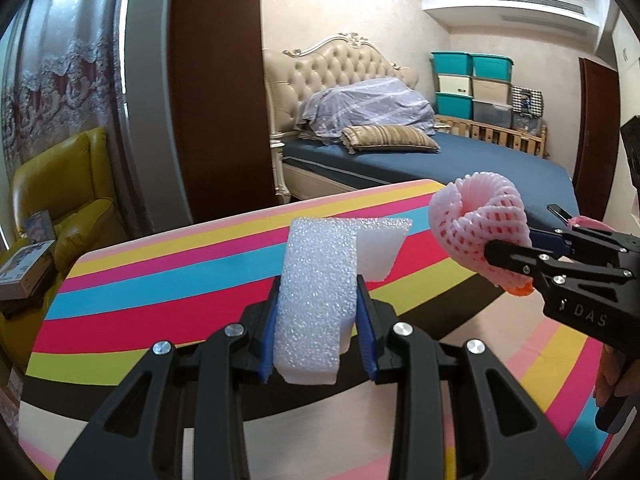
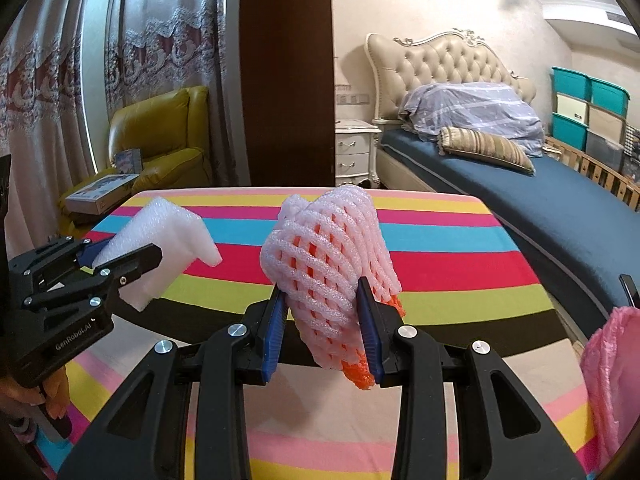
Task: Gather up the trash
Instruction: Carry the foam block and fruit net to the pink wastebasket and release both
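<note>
Left gripper — fingers clamped on a white foam corner piece, an L-shaped block held upright between the blue pads, lifted above the near edge of the table.

Right gripper — fingers pressed in on a bundle of pink foam fruit netting, with an orange net poking out at its lower end; also held off the surface.

Striped table — cloth in pink, yellow, blue, red, green and black bands. Its near edge lies just beyond both grippers; the top beyond them shows bare cloth to the far edge. The two grippers sit side by side, near but apart.

Striped floor mat — below the near edge.

Right wrist view only: pink plastic bag at the lower right, close beside the right gripper; white nightstand past the far edge.

Left wrist view only: the right gripper from the side; wall air vent.

Both views, far: yellow armchair left, bed right, stacked storage bins at the back wall.
</note>
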`<act>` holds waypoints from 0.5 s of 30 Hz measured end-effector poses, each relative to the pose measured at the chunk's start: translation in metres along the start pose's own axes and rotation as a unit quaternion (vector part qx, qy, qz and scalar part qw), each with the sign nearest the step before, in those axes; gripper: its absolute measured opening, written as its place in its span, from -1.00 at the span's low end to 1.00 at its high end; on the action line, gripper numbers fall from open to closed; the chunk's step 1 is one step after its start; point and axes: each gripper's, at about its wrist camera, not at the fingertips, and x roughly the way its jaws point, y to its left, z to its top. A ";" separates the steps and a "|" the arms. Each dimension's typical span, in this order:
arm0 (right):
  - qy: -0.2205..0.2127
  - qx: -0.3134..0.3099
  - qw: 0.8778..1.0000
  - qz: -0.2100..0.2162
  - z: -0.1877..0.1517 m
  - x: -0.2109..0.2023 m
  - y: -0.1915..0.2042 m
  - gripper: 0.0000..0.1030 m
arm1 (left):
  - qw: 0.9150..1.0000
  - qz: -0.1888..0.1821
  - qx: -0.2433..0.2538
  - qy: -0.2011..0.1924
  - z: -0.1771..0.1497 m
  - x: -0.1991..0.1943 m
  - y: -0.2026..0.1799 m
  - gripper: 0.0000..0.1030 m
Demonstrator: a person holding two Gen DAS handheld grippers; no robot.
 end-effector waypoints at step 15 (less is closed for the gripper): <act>-0.015 0.035 0.999 -0.037 -0.017 -0.026 -0.055 -0.35 | 0.998 -0.051 0.047 -0.001 0.012 0.013 -0.067 -0.37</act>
